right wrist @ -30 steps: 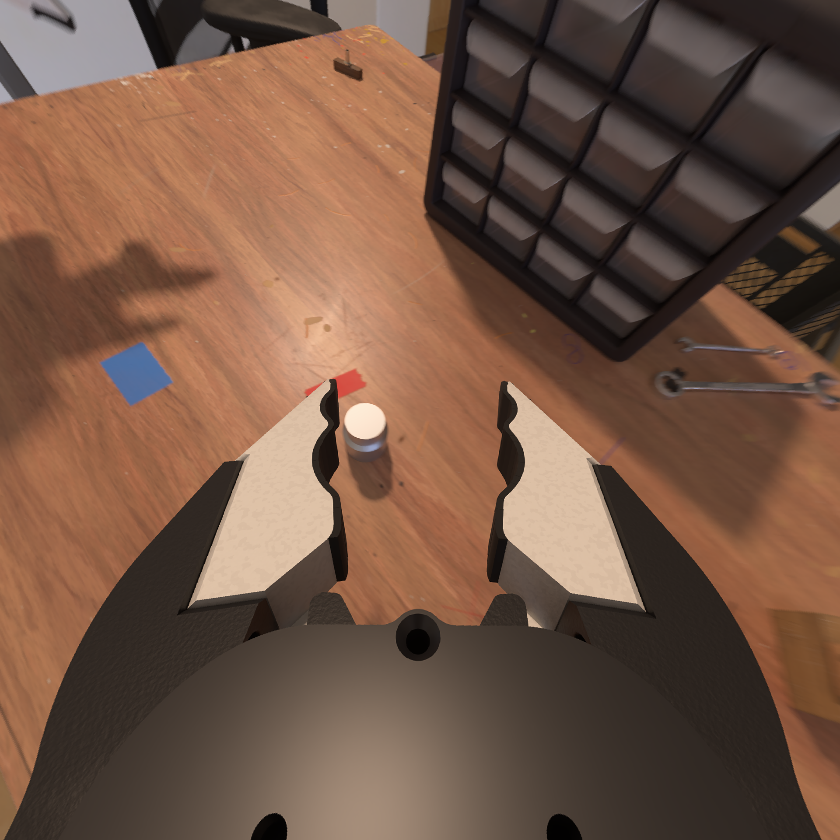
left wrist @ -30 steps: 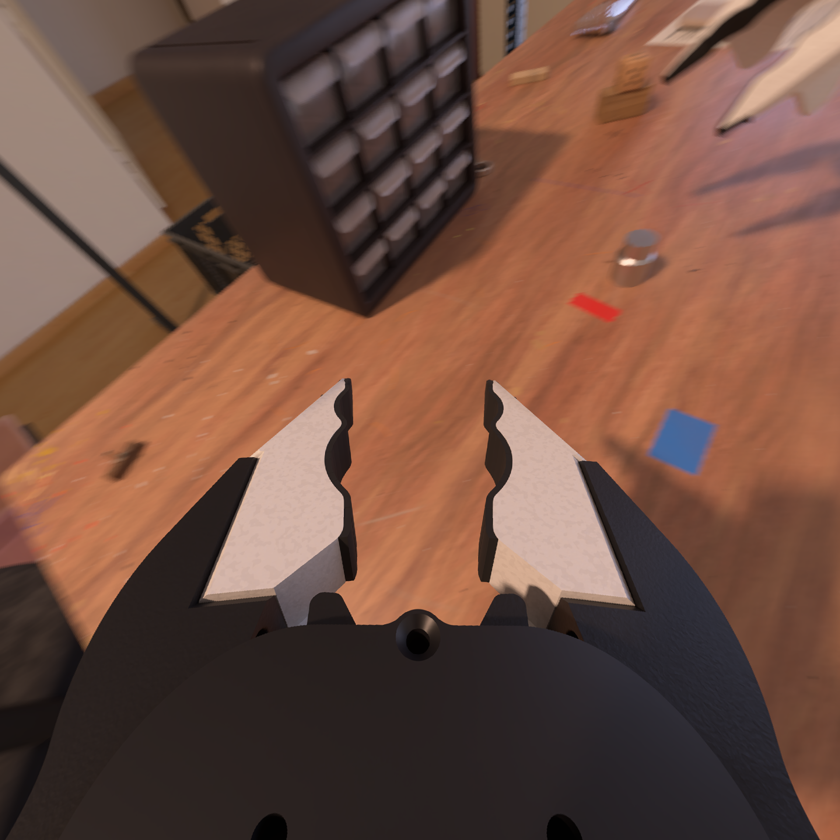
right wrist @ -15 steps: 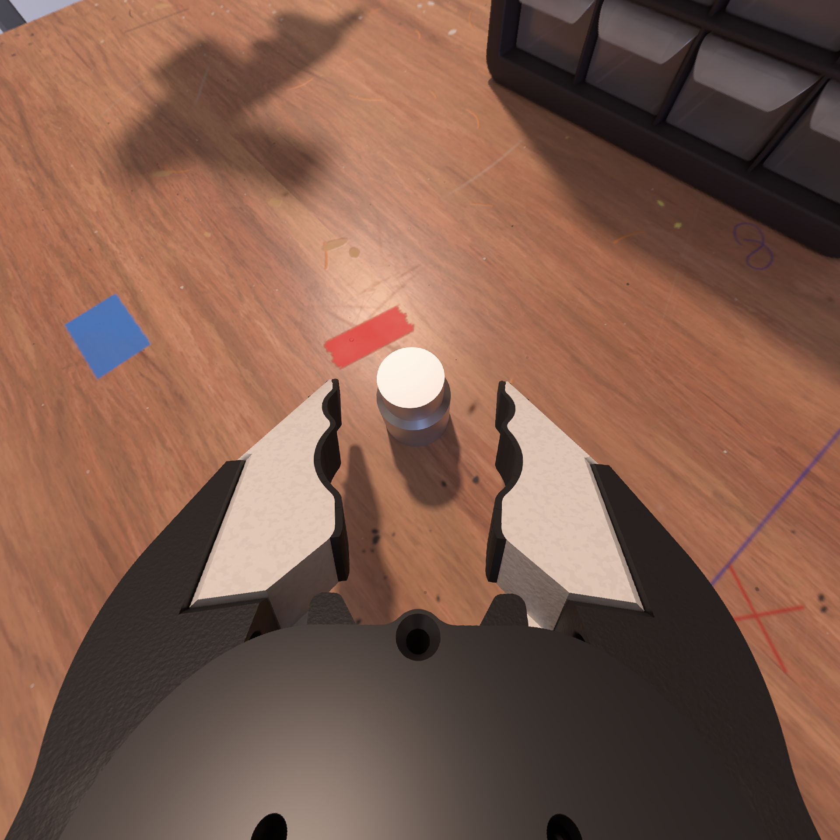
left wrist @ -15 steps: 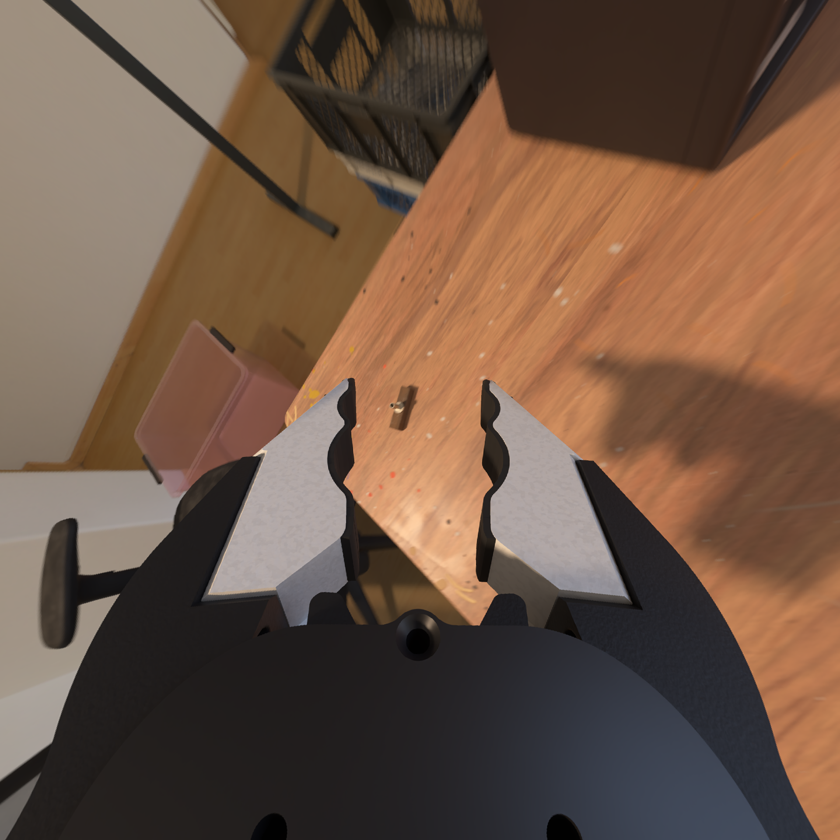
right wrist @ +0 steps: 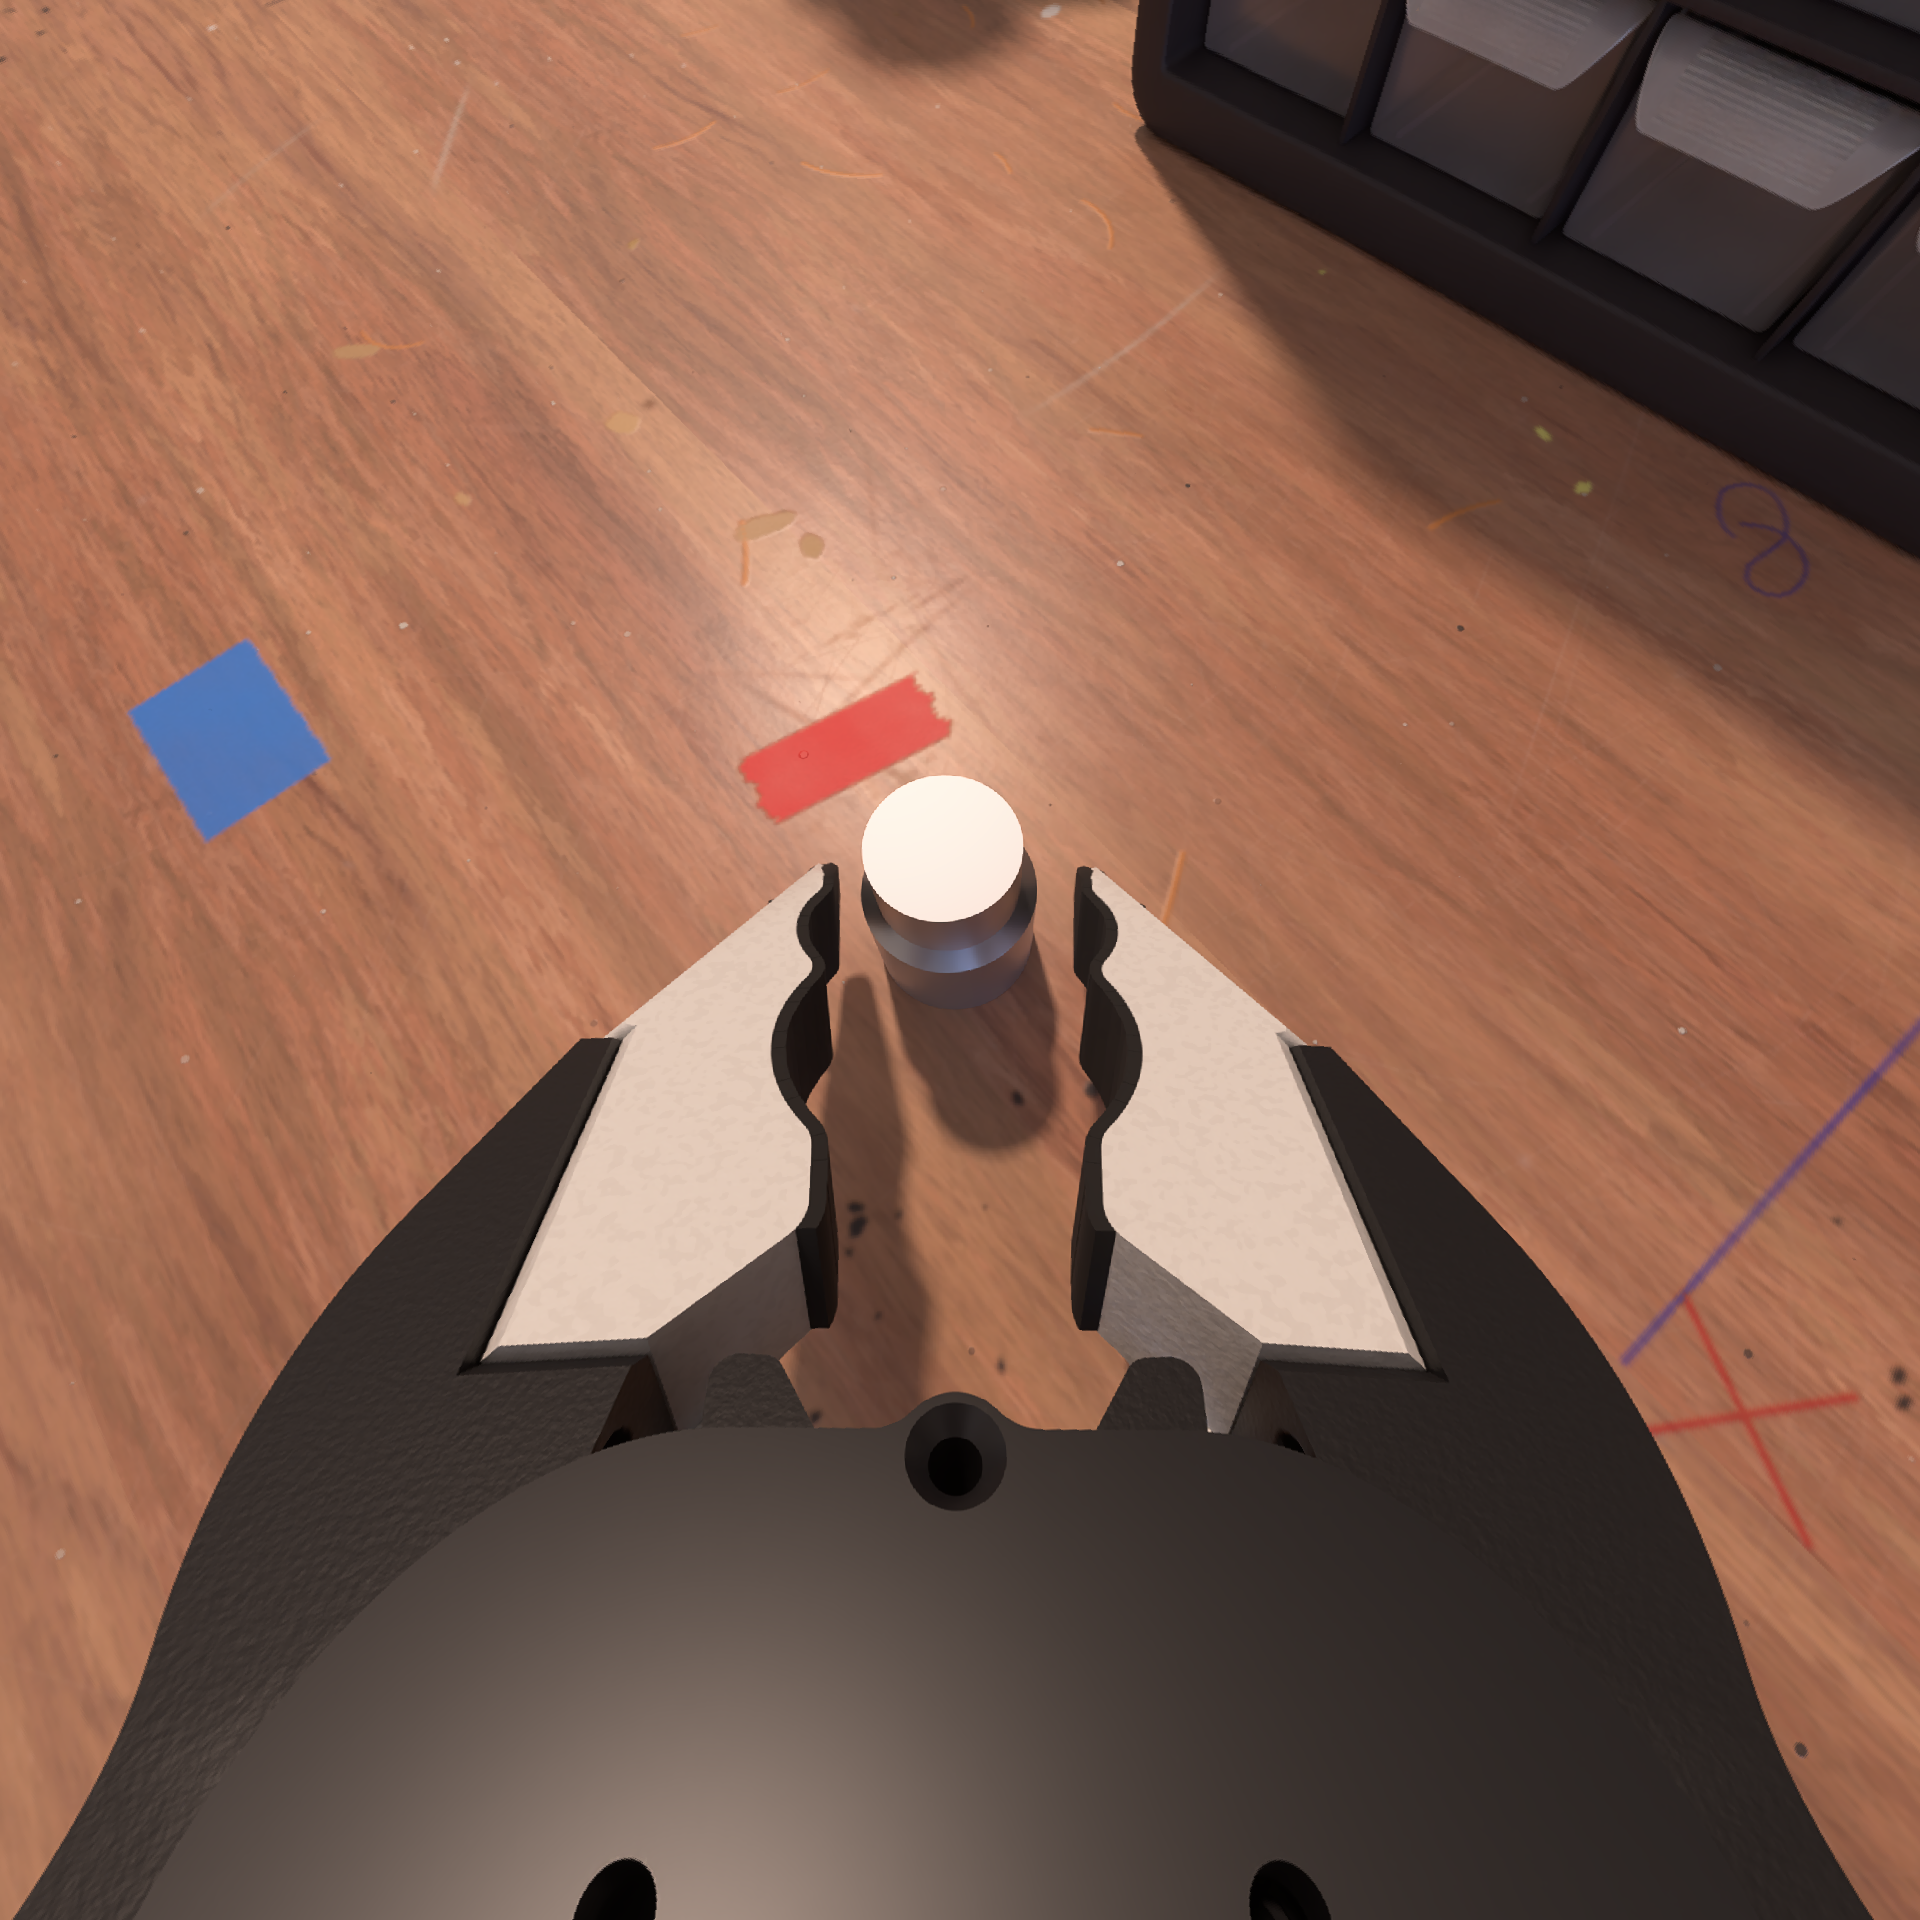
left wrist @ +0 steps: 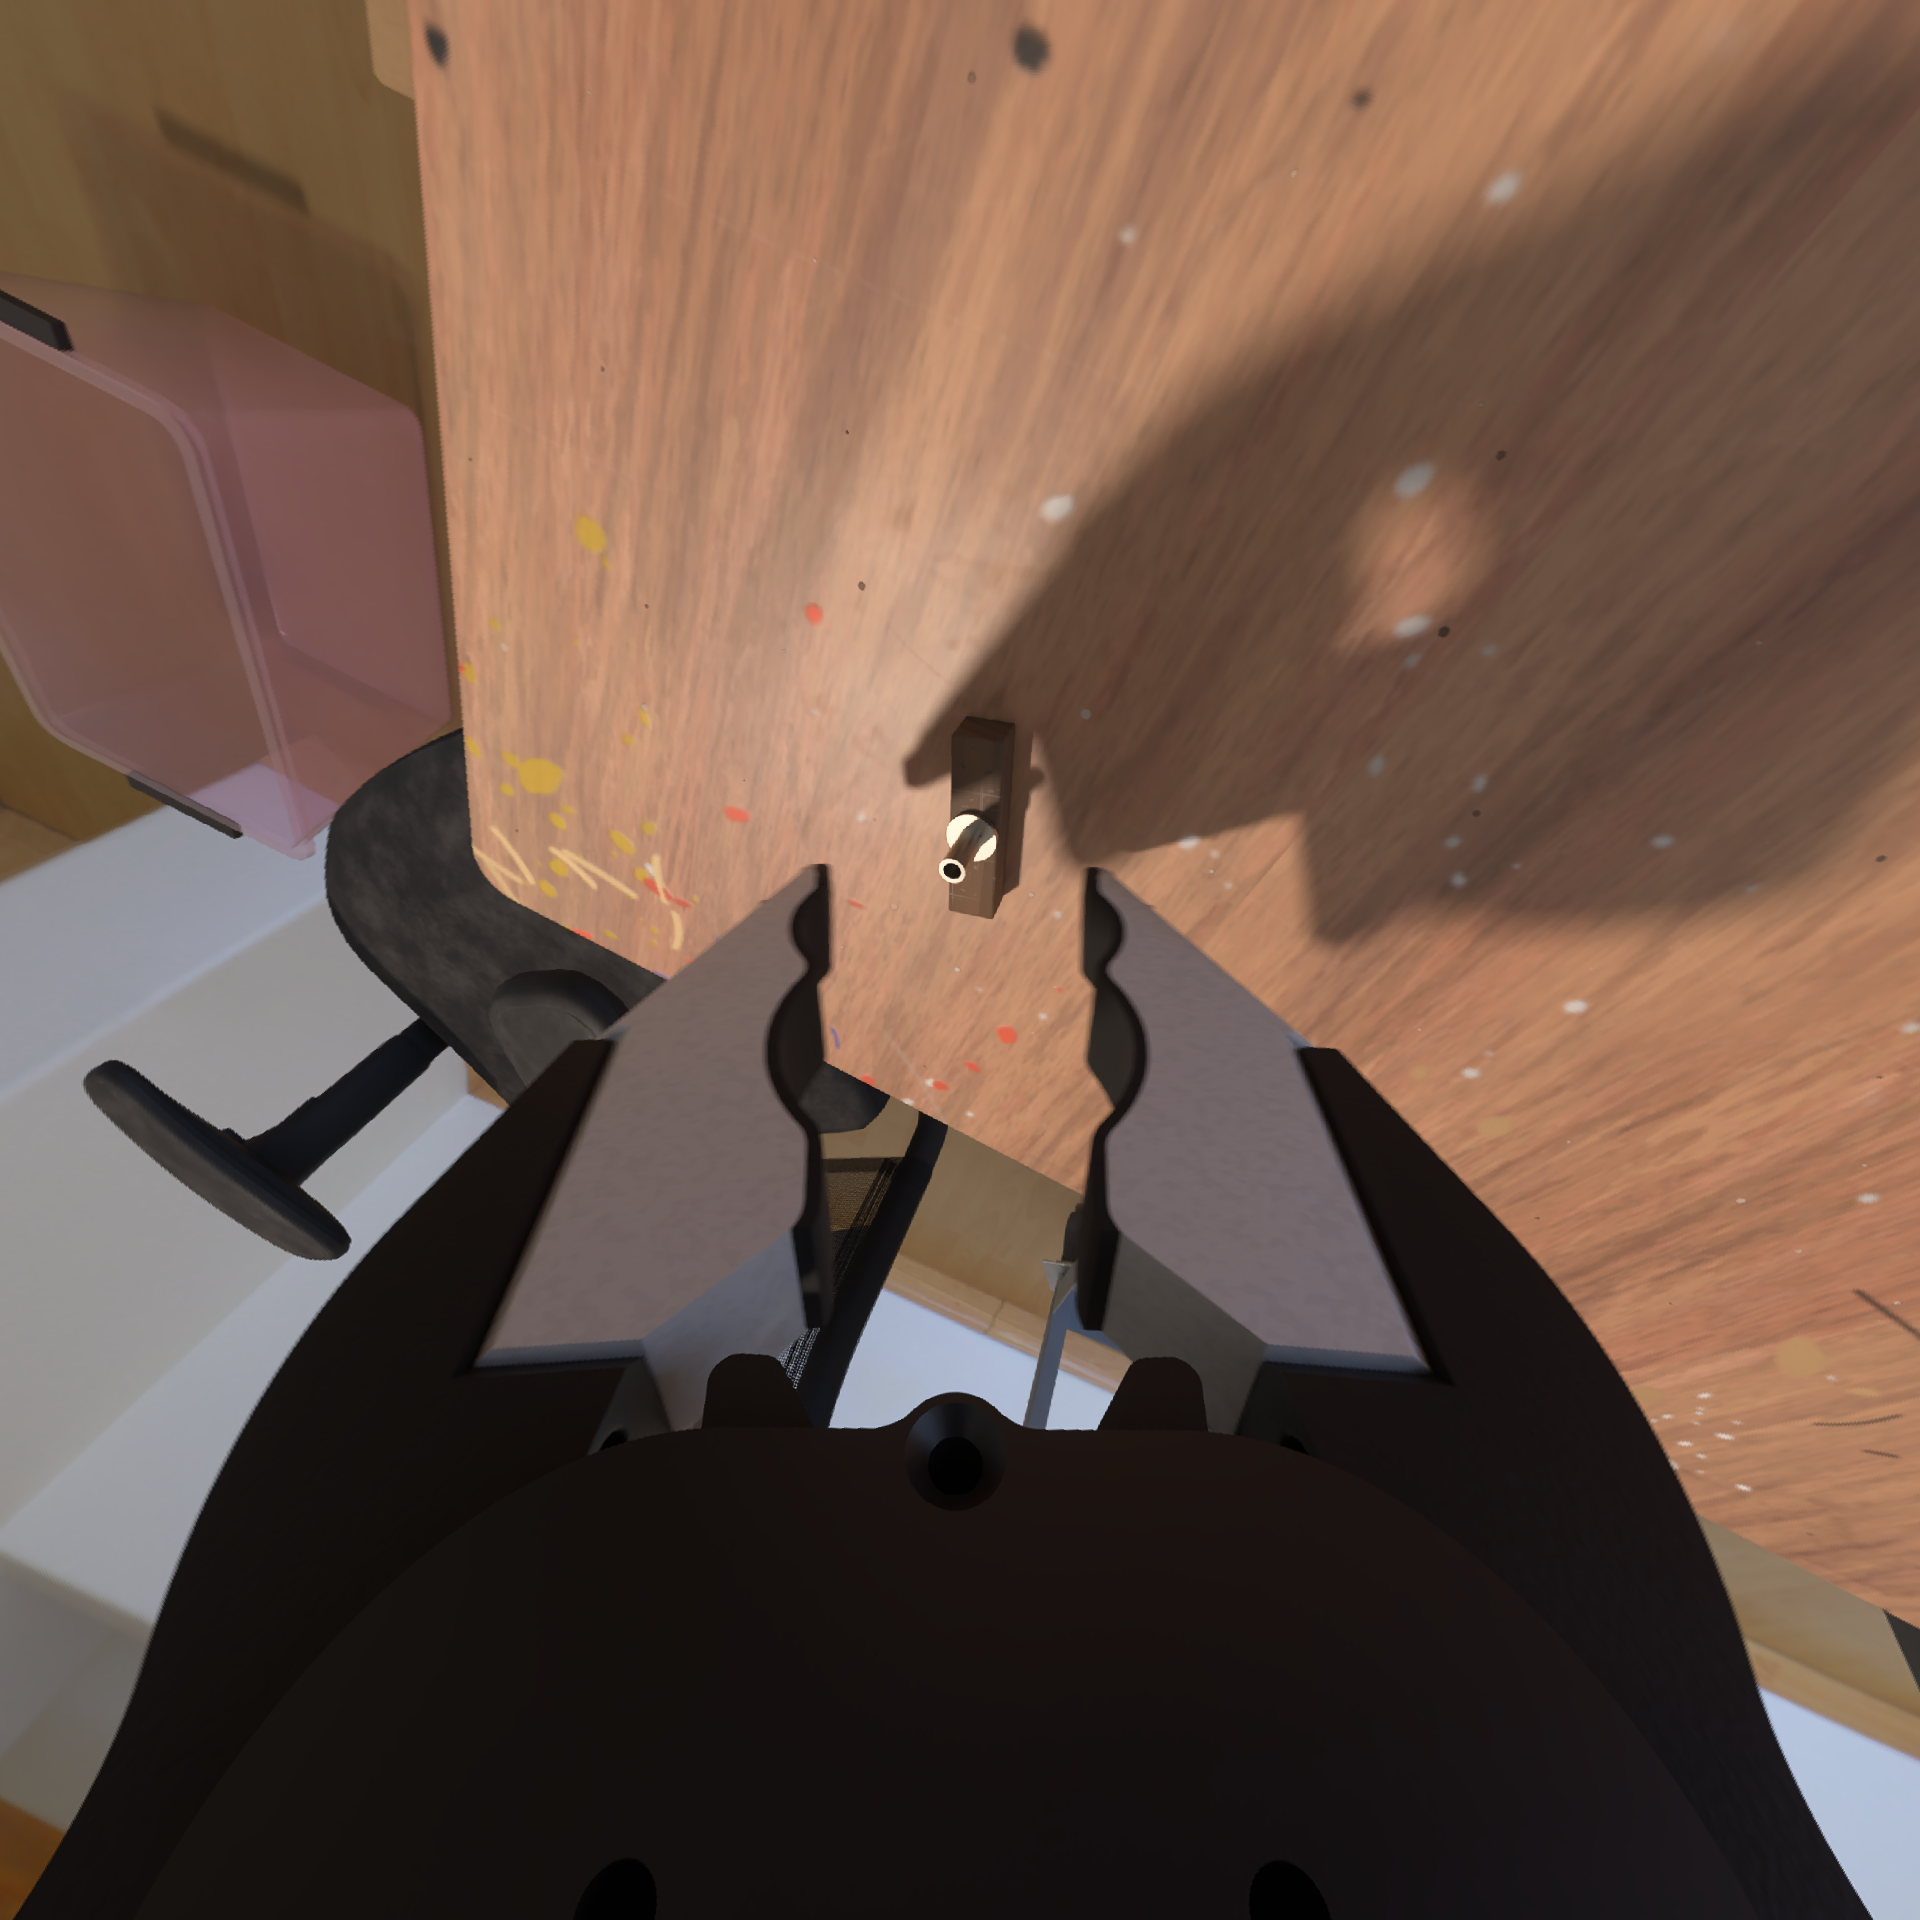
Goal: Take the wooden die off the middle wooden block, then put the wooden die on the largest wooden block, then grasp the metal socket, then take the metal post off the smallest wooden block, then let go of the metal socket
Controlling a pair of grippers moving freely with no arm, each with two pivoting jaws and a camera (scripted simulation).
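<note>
With nothing in either grip, the right tool [right wrist: 954, 914] spreads its fingers around the metal socket [right wrist: 948, 896] at 12 o'clock, while the left tool [left wrist: 956, 904] gapes near the metal post [left wrist: 964, 858] on the smallest wooden block [left wrist: 983, 816] at 12 o'clock on the table [left wrist: 1247, 312].

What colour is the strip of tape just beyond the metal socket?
Red. The tape strip lies flat on the table just past the metal socket; the right wrist view shows it best.
</note>
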